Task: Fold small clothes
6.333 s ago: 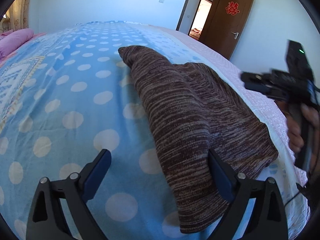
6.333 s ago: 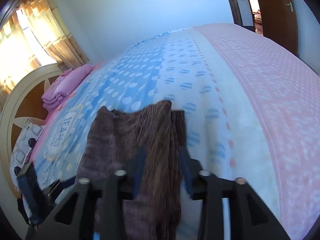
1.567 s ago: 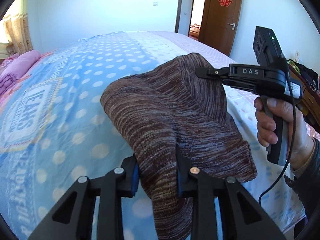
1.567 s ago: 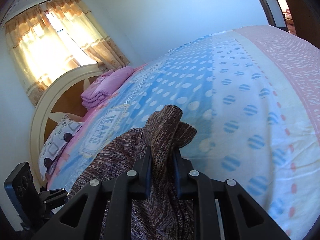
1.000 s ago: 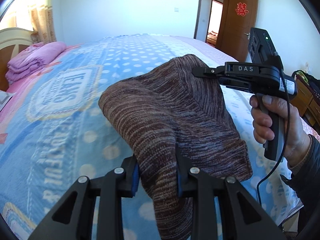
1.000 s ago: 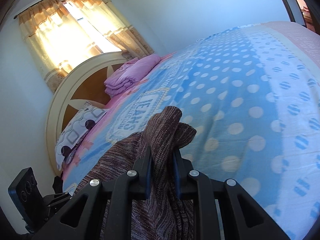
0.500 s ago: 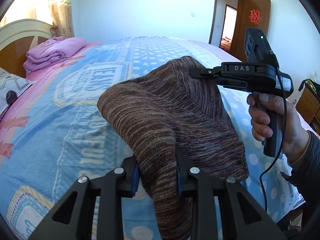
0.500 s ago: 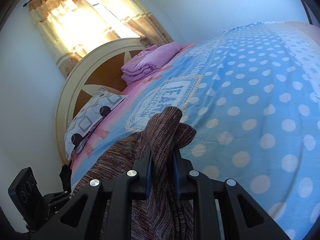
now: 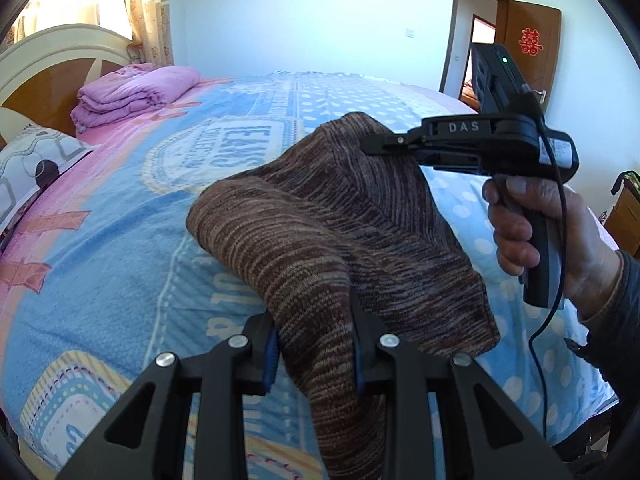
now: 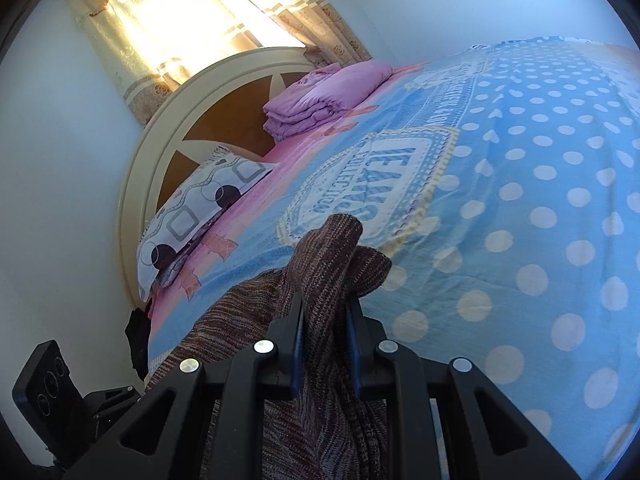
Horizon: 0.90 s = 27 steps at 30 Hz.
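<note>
tools – 2 (image 9: pixel 314 344) (image 10: pixel 325 340) | brown knit garment (image 9: pixel 340 216) – 1 | pillow (image 10: pixel 200 200) – 1 | folded pink blanket (image 10: pixel 324 96) – 1

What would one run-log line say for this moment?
left gripper: shut on brown knit garment | right gripper: shut on same | garment: lifted above bed

- Brown striped knitted garment (image 9: pixel 344 216): coarse, ribbed, matt wool-like cloth.
- Blue polka-dot bedspread (image 10: pixel 520 184): soft, fleecy cloth.
- Black matt plastic left gripper (image 9: pixel 313 350), silvery screws.

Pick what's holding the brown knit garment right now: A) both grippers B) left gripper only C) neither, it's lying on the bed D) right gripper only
A: the left gripper and the right gripper are each shut on a bunch of the brown knit garment, lifted above the bed.
</note>
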{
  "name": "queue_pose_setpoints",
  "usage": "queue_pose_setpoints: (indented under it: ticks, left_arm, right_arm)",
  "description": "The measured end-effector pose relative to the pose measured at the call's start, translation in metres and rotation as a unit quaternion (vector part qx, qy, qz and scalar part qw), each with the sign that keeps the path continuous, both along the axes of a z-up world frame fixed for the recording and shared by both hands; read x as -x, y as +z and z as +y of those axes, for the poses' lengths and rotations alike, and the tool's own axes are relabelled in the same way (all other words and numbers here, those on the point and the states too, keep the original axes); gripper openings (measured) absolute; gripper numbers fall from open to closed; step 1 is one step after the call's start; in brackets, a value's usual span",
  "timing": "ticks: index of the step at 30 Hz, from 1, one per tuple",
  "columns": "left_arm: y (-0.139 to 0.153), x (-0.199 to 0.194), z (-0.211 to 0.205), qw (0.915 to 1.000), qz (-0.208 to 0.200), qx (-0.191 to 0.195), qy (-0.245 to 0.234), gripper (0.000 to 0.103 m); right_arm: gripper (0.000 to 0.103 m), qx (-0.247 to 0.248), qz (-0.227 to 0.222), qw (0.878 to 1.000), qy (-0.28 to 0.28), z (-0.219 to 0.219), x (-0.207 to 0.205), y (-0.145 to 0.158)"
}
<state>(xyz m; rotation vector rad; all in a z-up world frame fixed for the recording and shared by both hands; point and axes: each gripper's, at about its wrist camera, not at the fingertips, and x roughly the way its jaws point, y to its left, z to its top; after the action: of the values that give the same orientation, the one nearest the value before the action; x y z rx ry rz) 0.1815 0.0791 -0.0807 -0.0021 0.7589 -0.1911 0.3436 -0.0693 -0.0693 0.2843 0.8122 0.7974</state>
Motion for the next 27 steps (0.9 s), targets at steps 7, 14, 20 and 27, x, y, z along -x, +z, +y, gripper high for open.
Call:
queue_pose_setpoints:
  ticks: [7,14,20,27]
  left_arm:
    - [-0.014,0.004,0.013,0.9998,0.016,-0.008,0.008,0.029]
    - [-0.029,0.007,0.022,0.9994,0.031,-0.004,0.013,0.029]
    - [-0.037,0.008,0.021,0.9991,0.038,-0.001,0.019,0.029]
    - [-0.045,0.007,0.019,0.9988,0.042,-0.005,0.025,0.029]
  right_arm:
    - [0.018,0.019,0.011,1.0,0.022,0.029,-0.006,-0.016]
    - [0.018,0.024,0.027,0.999,0.023,0.038,-0.013,-0.03]
    - [0.018,0.029,0.035,0.999,0.018,0.041,-0.021,-0.038]
    - [0.018,0.042,0.042,0.998,-0.003,0.037,-0.028,-0.052]
